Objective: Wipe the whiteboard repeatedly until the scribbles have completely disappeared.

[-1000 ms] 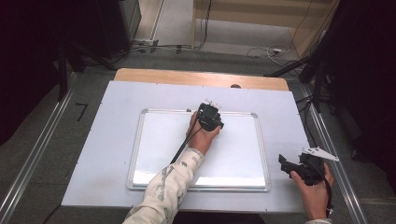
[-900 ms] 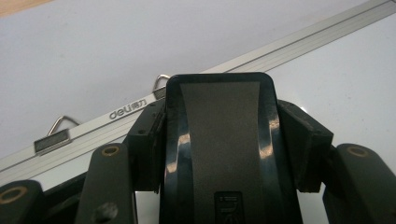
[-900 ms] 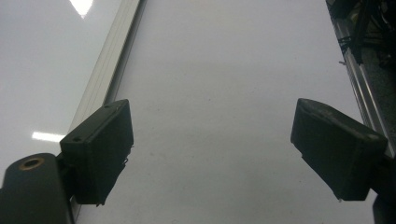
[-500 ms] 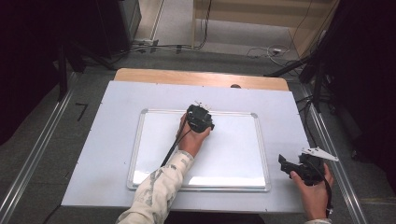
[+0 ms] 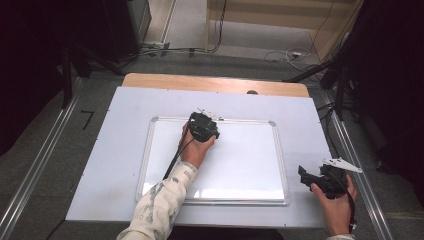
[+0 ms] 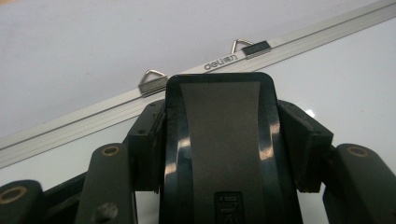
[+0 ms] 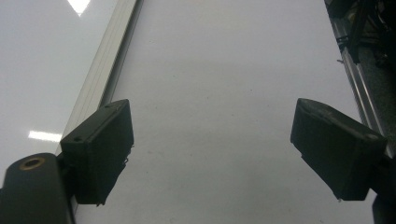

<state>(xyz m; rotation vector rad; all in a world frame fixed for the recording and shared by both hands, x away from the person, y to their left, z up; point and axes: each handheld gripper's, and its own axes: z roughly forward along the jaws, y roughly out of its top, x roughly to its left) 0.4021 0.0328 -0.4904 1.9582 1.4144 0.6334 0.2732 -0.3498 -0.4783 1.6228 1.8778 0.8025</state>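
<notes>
Wiping near the top edge of the white, silver-framed whiteboard (image 5: 240, 165), the left gripper (image 5: 204, 125) clamps a black rectangular eraser (image 6: 219, 140); catching the frame's hanger clips could dislodge it. The right gripper (image 7: 212, 154) hangs wide, empty.

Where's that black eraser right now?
The eraser sits clamped in the left gripper, pressed on the whiteboard just below its top frame edge, left of centre in the high view.

"deli" logo on the whiteboard frame (image 6: 219, 63) (beside two small hanging loops)
</notes>
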